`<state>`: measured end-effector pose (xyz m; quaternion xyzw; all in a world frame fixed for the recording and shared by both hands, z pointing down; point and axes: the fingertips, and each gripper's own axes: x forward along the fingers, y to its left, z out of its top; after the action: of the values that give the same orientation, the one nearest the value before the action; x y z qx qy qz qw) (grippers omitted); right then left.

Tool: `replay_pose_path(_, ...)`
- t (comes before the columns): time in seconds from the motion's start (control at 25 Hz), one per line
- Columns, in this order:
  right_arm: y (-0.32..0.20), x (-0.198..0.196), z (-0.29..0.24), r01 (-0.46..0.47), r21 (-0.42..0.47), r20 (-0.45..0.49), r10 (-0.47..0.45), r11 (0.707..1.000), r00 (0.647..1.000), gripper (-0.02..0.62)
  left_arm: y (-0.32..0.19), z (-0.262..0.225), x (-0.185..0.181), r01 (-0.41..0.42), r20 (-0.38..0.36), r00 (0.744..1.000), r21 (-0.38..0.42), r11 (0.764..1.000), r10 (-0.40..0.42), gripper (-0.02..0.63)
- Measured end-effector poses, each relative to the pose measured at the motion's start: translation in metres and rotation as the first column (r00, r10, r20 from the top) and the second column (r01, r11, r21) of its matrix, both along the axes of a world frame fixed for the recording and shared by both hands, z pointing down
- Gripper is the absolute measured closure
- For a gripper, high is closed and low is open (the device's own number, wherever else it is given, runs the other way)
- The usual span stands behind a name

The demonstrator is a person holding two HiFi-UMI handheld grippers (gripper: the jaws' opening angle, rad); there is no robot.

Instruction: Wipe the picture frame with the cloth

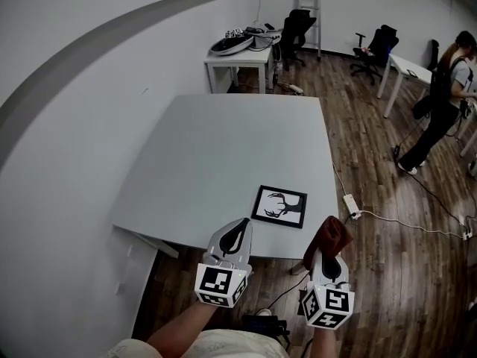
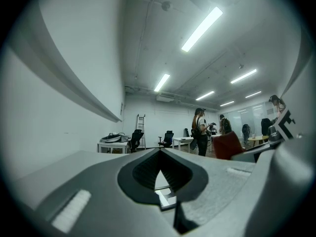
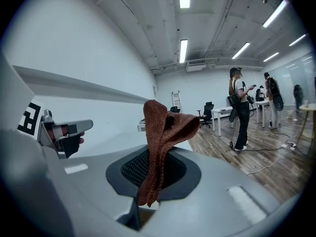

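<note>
The picture frame [image 1: 279, 206], black-edged with a black antler drawing on white, lies flat near the front edge of the grey table [image 1: 223, 148]. My left gripper [image 1: 238, 230] hovers just in front and to the left of it, jaws together with nothing between them; in its own view the left gripper [image 2: 160, 154] points out across the room. To the frame's right, over the table's front right corner, my right gripper [image 1: 328, 256] is shut on a rust-brown cloth [image 1: 332, 235]. The cloth [image 3: 165, 132] stands folded above the right gripper [image 3: 153, 181].
A white wall runs along the table's left side. A second white table [image 1: 242, 51] with gear, office chairs [image 1: 298, 24] and a ladder [image 1: 309, 6] stand at the back. A person [image 1: 443, 103] stands far right. A power strip [image 1: 350, 203] and cable lie on the wood floor.
</note>
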<state>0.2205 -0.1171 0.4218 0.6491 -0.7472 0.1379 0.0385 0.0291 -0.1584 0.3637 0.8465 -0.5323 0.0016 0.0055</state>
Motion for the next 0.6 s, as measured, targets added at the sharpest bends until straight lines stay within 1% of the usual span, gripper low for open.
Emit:
replay_pose_path(0.24,-0.014,0.018,0.004,0.012,-0.017,-0.002,-0.012,1.0,1.0,0.537,-0.011,0.0,0.013,0.018,-0.003,1.0,-0.003,1.0,-0.018,0.606)
replay_pose_path(0.6,-0.04,0.011,0.011,0.027,-0.04,-0.018,-0.027,0.999,0.999,0.537,-0.035,0.006,0.012,0.017,0.001,1.0,-0.004,1.0,-0.017,0.606)
